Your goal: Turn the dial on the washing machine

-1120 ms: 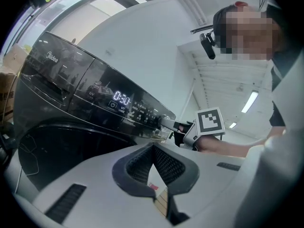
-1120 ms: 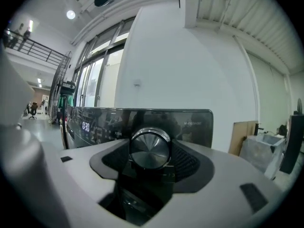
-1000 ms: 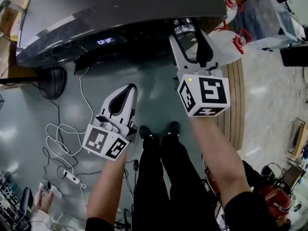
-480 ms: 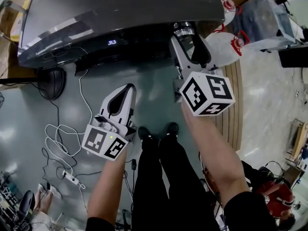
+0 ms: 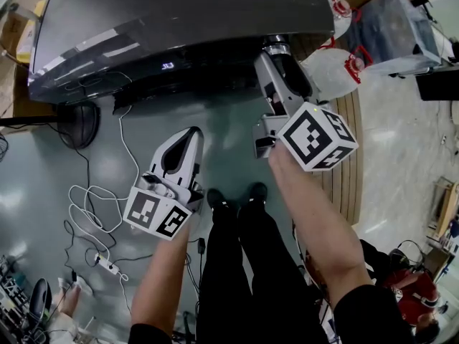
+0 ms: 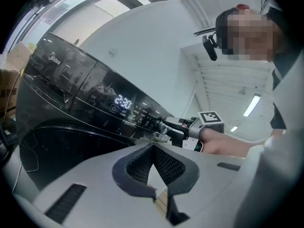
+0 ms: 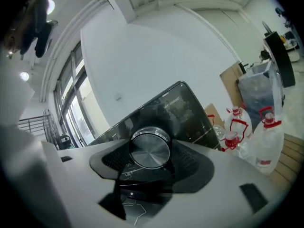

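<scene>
The dark washing machine fills the top of the head view, its lit display reading 2:30 in the left gripper view. The silver dial sits at the panel's right end. My right gripper is shut on the dial, one black pad on each side of it, and its marker cube is rolled over to the right. My left gripper hangs lower, away from the machine, shut with nothing between its pads.
White cables and a power strip lie on the floor at left, near a round black object. Plastic bottles with red handles and wooden boards stand right of the machine. My legs and shoes are below.
My right gripper has rolled clockwise while shut on the dial, its marker cube swinging to the right. The left gripper has stayed where it was.
</scene>
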The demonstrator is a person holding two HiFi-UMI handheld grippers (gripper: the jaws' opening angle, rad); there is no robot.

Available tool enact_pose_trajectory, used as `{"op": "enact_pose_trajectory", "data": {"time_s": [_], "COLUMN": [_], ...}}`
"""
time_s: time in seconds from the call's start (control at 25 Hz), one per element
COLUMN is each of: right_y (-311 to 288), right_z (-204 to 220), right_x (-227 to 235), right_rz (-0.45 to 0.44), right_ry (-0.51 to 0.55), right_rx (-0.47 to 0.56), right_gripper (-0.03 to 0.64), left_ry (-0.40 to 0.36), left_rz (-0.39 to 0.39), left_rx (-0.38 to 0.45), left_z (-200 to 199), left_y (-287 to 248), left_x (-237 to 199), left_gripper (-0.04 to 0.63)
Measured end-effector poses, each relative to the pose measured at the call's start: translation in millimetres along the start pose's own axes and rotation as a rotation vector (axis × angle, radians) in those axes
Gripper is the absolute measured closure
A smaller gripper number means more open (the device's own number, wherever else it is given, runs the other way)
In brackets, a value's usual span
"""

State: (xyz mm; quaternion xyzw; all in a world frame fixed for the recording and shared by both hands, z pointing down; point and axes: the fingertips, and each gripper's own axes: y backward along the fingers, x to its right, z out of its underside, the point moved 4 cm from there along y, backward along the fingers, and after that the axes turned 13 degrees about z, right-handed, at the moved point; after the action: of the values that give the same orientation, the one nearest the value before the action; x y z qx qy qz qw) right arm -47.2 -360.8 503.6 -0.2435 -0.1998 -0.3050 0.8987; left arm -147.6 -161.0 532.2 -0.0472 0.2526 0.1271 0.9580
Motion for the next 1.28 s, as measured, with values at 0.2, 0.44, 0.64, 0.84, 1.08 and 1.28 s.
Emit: {"op": "enact_pose_trajectory", "data": {"time_s": [0.2, 0.44, 0.64, 0.84, 1.08, 1.28], "right_y": [-1, -3, -5, 3, -2, -5], "right_z": [-1, -2, -9, 6, 3, 5], "right_x": [1, 1, -3, 26, 27, 26], "right_rz": [-0.019, -0.074, -0.15, 0.036, -0.029, -0.065], "right_ry": [-0.106, -0.271, -0.277, -0.423, -0.518, -0.631], "right_rx": [-0.026, -0.048, -0.038, -0.115, -0.125, -0.141], "right_gripper": [0.331, 0.331, 0.331, 0.331, 0.331, 0.331], "left_ry": [0.005, 0.009, 0.011, 0.022, 0.028, 0.035], "left_rz": [0.0, -0.003, -0.002, 0.0, -0.011, -0.01], "left_rx": [-0.002, -0.002, 0.001, -0.016, -0.016, -0.022], "left_z": [1, 2, 2, 8, 9, 14], "left_y": [-1, -3, -4, -3, -3, -4], "left_x": [1, 2, 5, 8, 8, 9], "left_gripper": [0.583, 0.583, 0.583, 0.583, 0.583, 0.583]}}
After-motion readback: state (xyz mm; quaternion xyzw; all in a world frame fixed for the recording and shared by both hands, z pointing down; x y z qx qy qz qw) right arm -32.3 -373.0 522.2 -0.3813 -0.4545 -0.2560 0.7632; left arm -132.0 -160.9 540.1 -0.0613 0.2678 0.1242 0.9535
